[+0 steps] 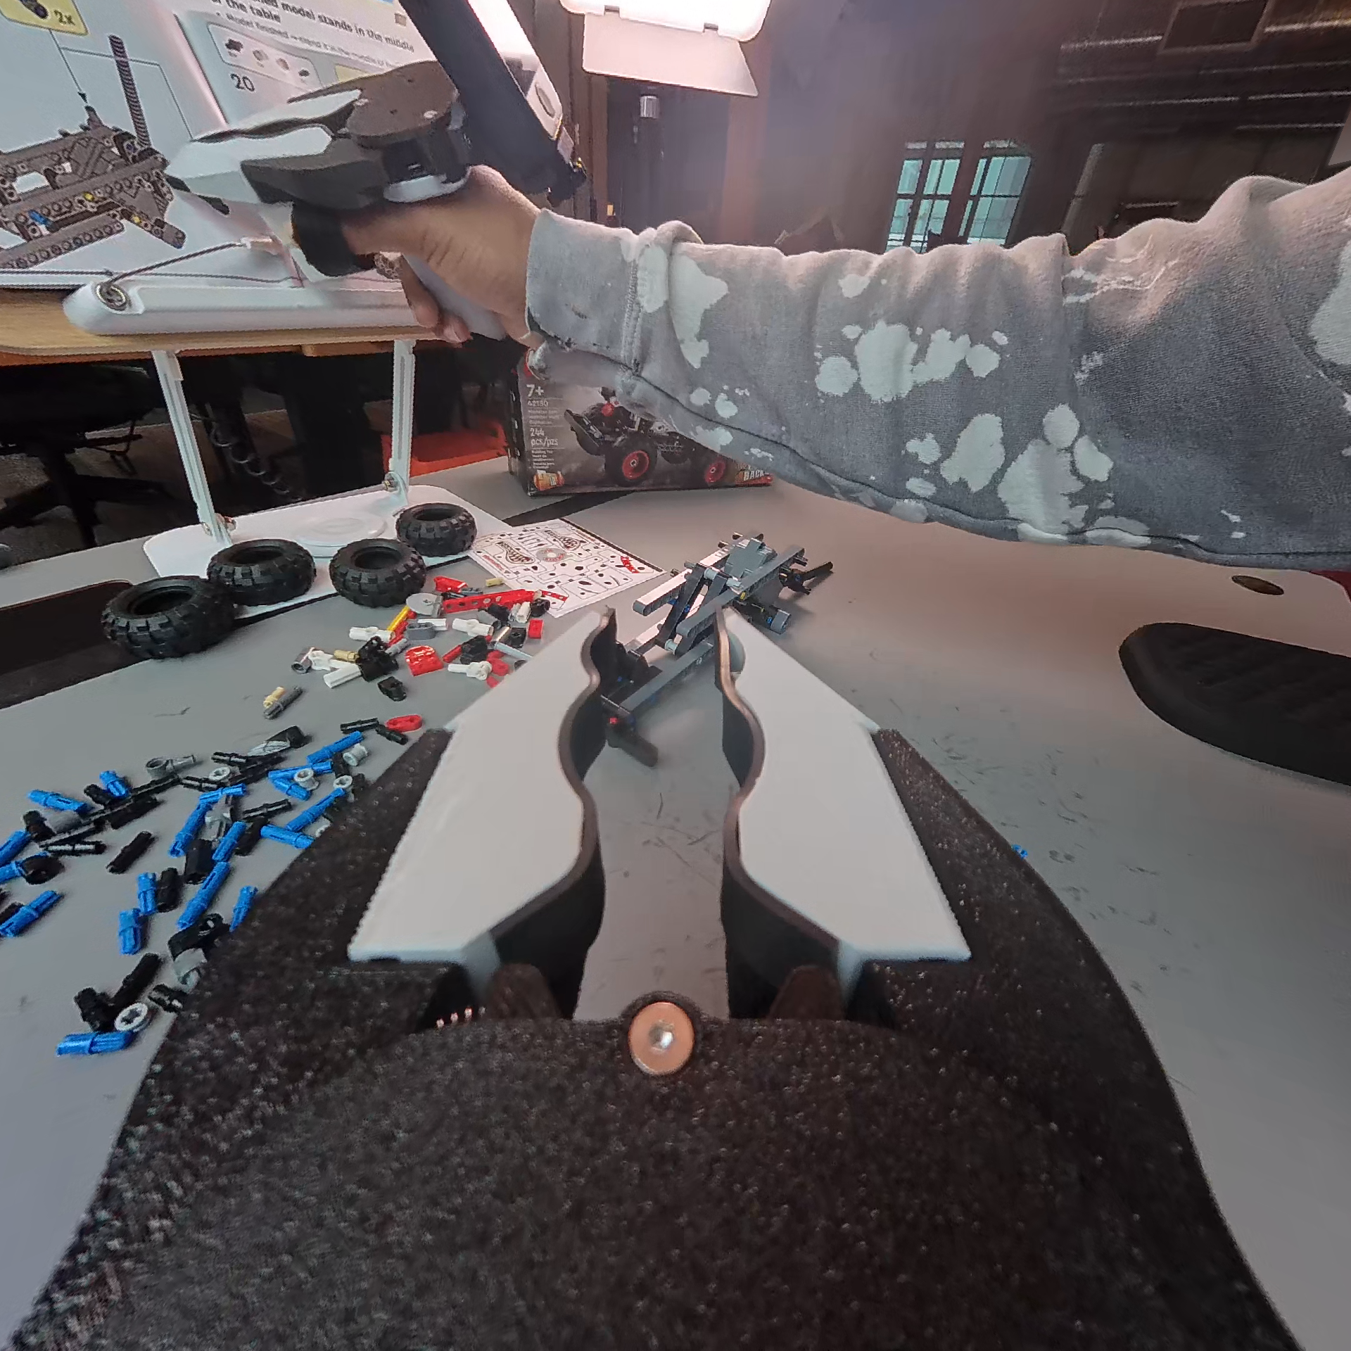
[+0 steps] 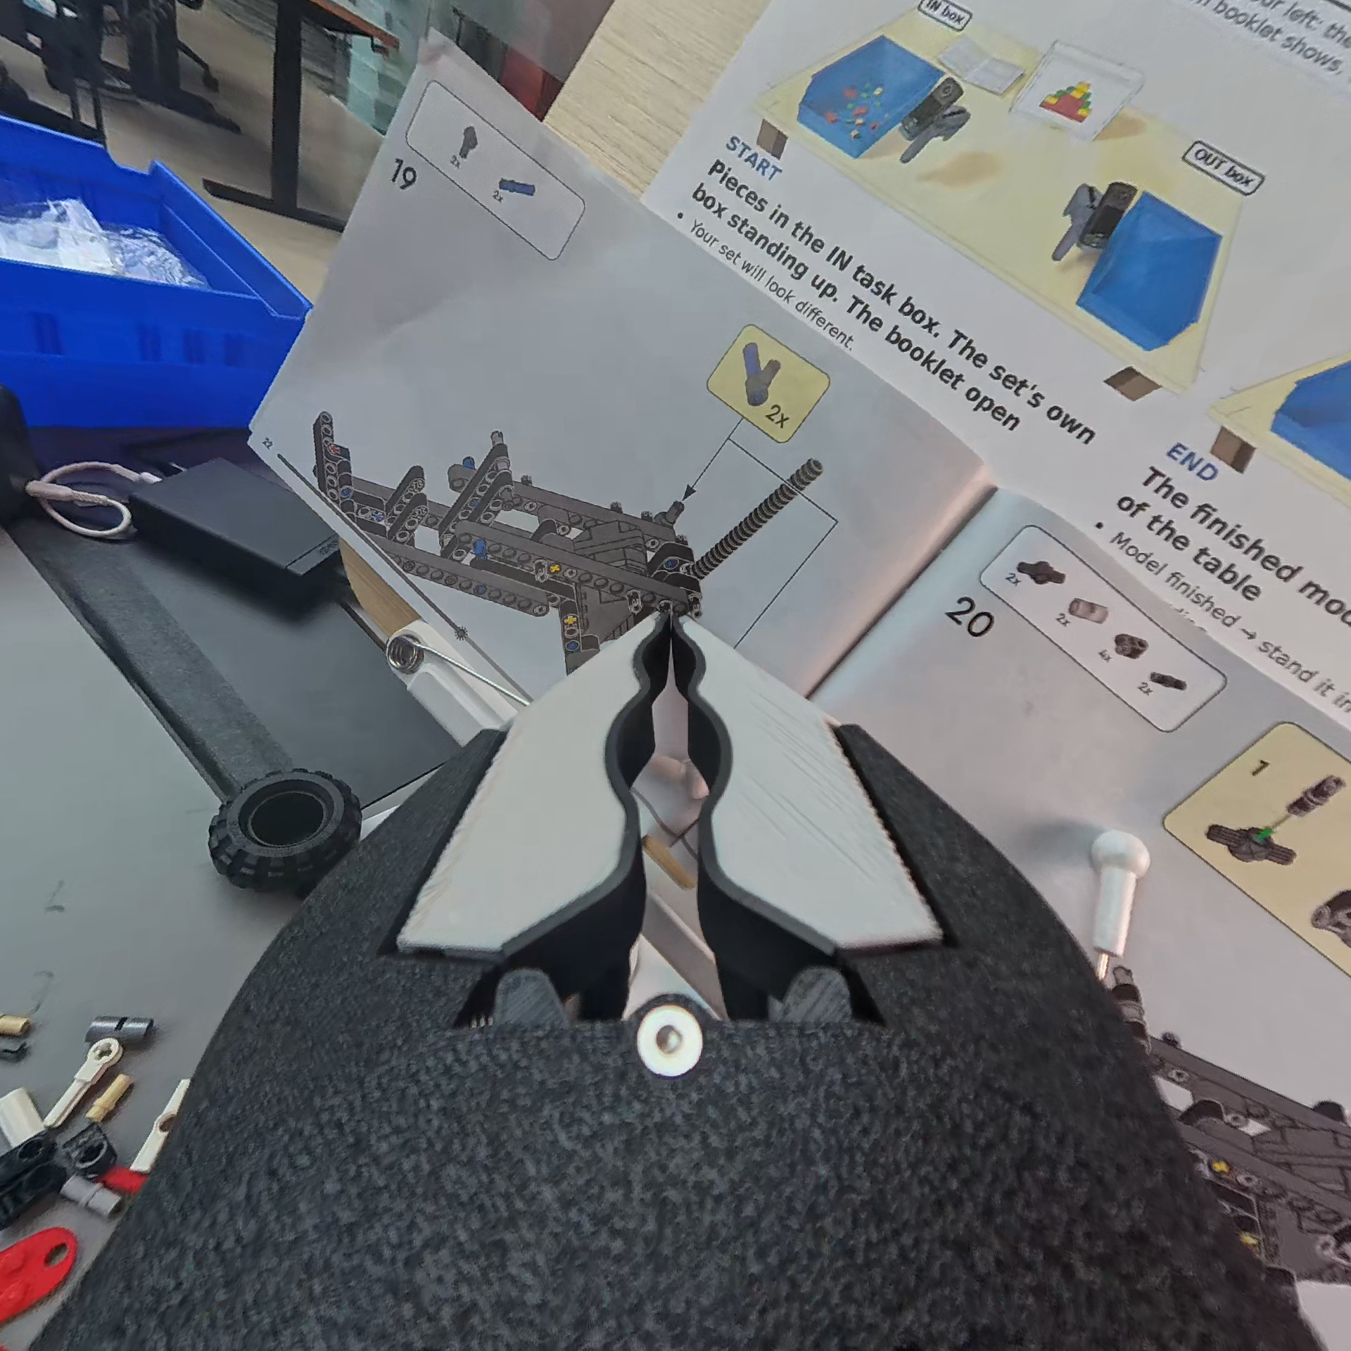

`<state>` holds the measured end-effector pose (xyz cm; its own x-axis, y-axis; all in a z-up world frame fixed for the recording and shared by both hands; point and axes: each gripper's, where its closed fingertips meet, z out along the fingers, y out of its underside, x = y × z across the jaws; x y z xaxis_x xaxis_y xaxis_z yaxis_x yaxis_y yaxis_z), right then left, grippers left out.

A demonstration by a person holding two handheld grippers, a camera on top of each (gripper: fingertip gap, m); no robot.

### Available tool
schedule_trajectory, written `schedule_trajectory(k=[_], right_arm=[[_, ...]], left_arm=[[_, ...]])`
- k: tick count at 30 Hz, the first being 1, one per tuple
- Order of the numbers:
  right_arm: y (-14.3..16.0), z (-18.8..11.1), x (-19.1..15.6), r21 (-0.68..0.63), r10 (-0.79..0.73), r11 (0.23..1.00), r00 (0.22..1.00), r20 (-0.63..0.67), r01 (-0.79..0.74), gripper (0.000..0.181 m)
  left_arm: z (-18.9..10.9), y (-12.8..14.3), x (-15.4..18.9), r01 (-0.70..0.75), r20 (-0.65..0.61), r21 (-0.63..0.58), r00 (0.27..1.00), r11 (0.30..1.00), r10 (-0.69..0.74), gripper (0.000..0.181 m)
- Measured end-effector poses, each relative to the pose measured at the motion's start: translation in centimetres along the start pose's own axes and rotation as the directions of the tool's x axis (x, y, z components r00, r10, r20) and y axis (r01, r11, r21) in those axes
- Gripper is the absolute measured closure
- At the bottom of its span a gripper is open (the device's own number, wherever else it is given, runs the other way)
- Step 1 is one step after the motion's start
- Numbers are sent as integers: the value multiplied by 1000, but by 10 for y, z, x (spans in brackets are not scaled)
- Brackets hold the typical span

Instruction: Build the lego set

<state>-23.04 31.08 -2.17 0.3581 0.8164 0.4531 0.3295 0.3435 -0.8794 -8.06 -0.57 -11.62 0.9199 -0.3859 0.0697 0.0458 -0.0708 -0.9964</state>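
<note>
The lego chassis, a partly built grey and black frame, lies on the grey table just ahead of our left gripper. That gripper hangs above the table with its jaws parted by a clear gap and nothing between them. To the left of the chassis we see loose parts: four black tyres, a scatter of red, white and black pieces, and nearer to us a spread of blue and black pins. A sticker sheet lies beyond the pieces, and the set's box stands farther back.

Our right gripper is raised to the instruction booklet, which rests open on a white stand. Its tips meet at the page and hold nothing. A printed sheet stands behind the booklet, and a blue bin sits to the left.
</note>
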Motion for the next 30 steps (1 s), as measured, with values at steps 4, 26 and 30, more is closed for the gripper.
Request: schedule_trajectory(k=[4,26,30], right_arm=[[-1,1,0,-2,4,1000,1000,1,-4,181],[27,-177,-55,37,50,996,864,500,-79,150],[88,-234,-76,-150,74,988,758,649,32,133]], left_arm=[[-1,-1,-1,4,1,4,1000,1000,-4,153],[1,2,1,-4,-3,-9,1000,1000,4,153],[2,3,2,-11,-3,-18,1000,1000,11,153]])
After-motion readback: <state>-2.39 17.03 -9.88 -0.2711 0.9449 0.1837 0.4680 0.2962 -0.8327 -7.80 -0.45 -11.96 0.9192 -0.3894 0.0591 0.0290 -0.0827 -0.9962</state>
